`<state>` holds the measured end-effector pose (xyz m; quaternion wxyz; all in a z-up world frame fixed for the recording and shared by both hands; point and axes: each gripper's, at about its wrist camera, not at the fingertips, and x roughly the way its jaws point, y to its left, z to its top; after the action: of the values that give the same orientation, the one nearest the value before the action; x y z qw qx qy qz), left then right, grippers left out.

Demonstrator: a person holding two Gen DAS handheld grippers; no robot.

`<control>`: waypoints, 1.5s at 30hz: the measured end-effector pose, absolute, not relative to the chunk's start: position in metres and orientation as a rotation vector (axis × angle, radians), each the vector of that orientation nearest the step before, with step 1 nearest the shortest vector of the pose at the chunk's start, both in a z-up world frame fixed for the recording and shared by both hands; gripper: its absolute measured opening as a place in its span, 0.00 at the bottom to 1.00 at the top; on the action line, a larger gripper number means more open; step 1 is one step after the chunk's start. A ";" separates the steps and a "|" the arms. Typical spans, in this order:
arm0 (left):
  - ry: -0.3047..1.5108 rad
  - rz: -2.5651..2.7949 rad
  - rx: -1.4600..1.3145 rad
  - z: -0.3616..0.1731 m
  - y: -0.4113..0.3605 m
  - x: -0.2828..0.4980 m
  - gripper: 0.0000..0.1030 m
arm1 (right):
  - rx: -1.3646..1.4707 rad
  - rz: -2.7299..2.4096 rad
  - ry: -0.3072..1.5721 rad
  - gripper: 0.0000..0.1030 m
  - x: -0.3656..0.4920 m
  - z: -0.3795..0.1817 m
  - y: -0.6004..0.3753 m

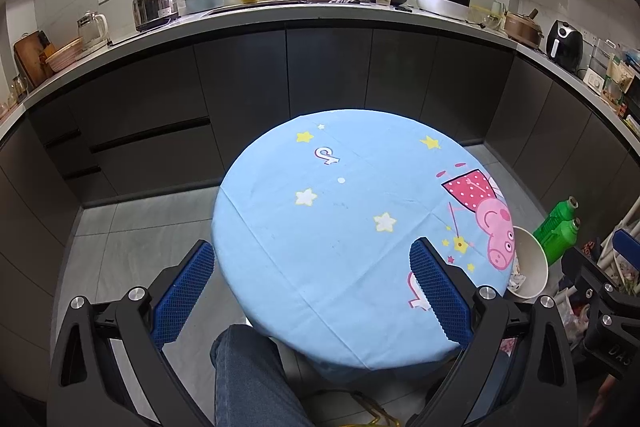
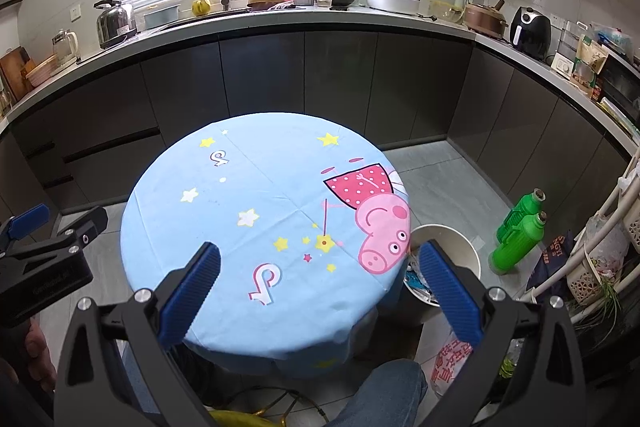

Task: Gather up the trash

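Note:
A round table under a light-blue Peppa Pig cloth stands in front of me, with nothing lying on it. A cream trash bin with scraps of trash inside stands on the floor at the table's right edge. My left gripper is open and empty, held above the table's near side. My right gripper is open and empty above the table's near right, its right finger over the bin. The left gripper also shows at the left edge of the right wrist view.
Two green plastic bottles stand on the tiled floor right of the bin. A white rack with baskets is at far right. A red-printed plastic bag lies below the bin. Dark cabinets and a cluttered kitchen counter curve behind. My jeans leg is below.

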<state>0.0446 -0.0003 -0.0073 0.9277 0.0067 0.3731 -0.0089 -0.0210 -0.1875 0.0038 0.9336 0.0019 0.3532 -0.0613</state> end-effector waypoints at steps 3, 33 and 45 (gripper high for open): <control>0.765 -0.022 0.013 -0.007 0.000 0.044 0.92 | 0.005 -0.127 0.725 0.97 -0.021 0.004 -0.188; 0.767 -0.032 -0.001 -0.003 0.003 0.045 0.92 | 0.005 -0.128 0.728 0.97 -0.022 0.007 -0.188; 0.768 -0.032 -0.002 -0.003 0.002 0.044 0.92 | 0.002 -0.125 0.728 0.97 -0.021 0.007 -0.188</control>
<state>0.0439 0.0021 -0.0029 0.9270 -0.0009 0.3747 -0.0157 -0.0215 -0.1879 0.0065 0.9326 0.0012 0.3557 -0.0612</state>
